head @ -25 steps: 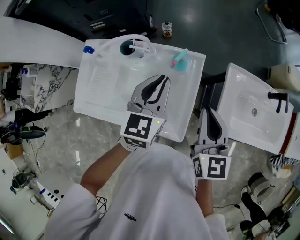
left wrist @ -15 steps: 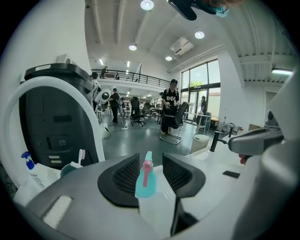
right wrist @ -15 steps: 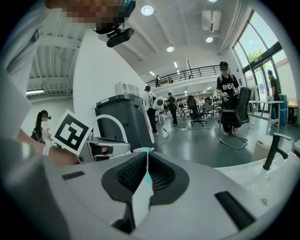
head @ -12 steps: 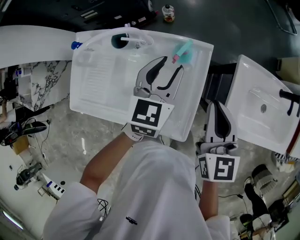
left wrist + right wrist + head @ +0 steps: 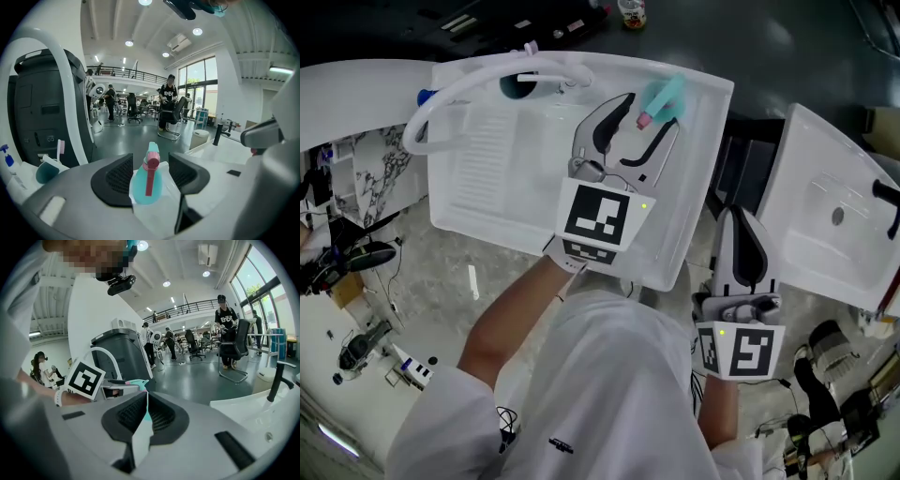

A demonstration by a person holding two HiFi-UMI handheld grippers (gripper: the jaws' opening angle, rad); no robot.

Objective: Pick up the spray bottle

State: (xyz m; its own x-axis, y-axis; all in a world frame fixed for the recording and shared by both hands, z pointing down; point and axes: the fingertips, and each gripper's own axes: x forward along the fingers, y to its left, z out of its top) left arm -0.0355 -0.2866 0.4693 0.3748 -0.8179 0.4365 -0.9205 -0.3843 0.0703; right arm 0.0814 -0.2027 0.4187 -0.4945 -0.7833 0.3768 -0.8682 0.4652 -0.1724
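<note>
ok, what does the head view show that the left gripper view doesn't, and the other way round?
Head view only: the right gripper, jaws together, hanging beside the white basin. It also shows the marker cube on the left gripper and the person's white sleeve.

Left gripper view only: people and office chairs in the hall behind, and what looks like a pink toothbrush at the left.

Both: the teal spray bottle between the left gripper's opening jaws, with the pads not on it yet.
</note>
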